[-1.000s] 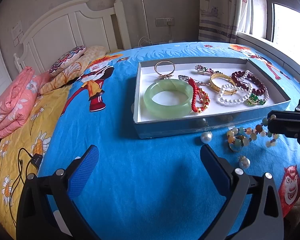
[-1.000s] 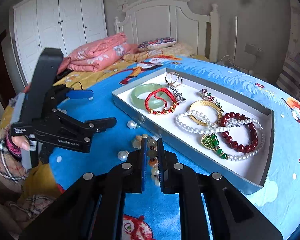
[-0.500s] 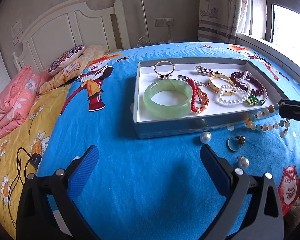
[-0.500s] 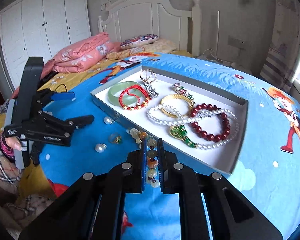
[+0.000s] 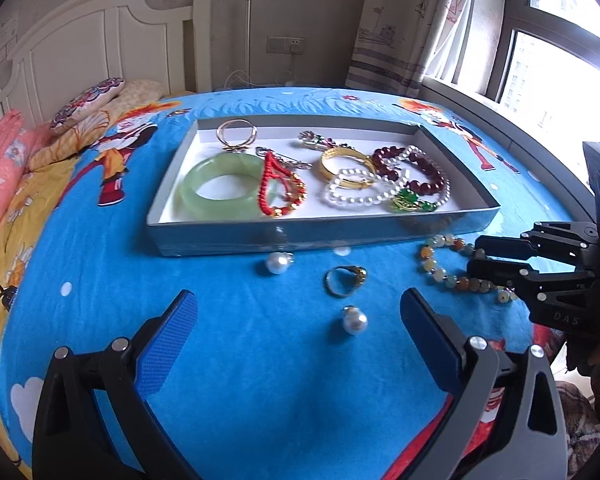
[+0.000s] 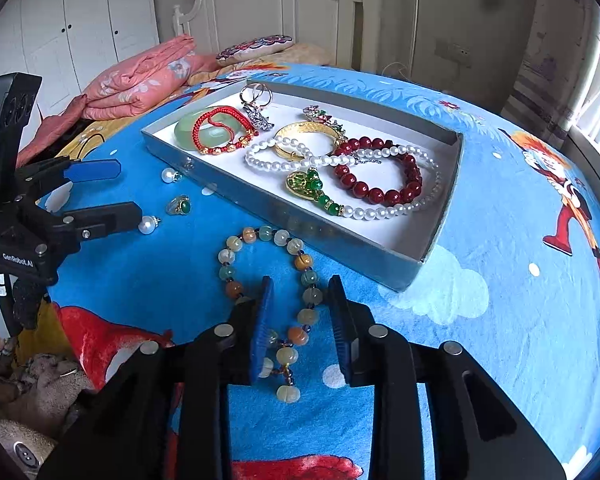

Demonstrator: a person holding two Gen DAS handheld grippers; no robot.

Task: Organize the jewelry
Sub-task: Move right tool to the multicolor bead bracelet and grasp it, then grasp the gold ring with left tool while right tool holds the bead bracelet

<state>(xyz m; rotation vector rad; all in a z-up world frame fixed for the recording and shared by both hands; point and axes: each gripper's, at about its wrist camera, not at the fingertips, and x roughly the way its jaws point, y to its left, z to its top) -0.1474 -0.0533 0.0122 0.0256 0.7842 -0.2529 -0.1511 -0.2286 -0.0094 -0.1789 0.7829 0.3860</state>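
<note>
A bead bracelet (image 6: 268,280) of pale green, amber and cream stones lies flat on the blue bed cover (image 6: 500,340), just in front of the tray's (image 6: 440,240) near wall and outside it. The right tongs (image 6: 300,312) stand parted over the bracelet's lower strand, gripping nothing; some beads sit between the blue pads (image 6: 262,320). To the left of the bracelet lie a ring (image 6: 179,205) with a green stone and two loose pearls (image 6: 147,225), all outside the tray. The left tongs (image 5: 300,320) hover wide open near them, empty. Inside the tray rest a jade bangle (image 5: 220,190), a red cord bracelet (image 5: 278,190), a gold bangle (image 5: 346,162), white pearls (image 5: 356,194) and dark red beads (image 5: 416,168).

The step looks like moving the bead bracelet into the tray. To do it well, close the pads across one strand, lift high enough that the hanging loop clears the tray wall, and set it on bare white floor at the tray's right end.
</note>
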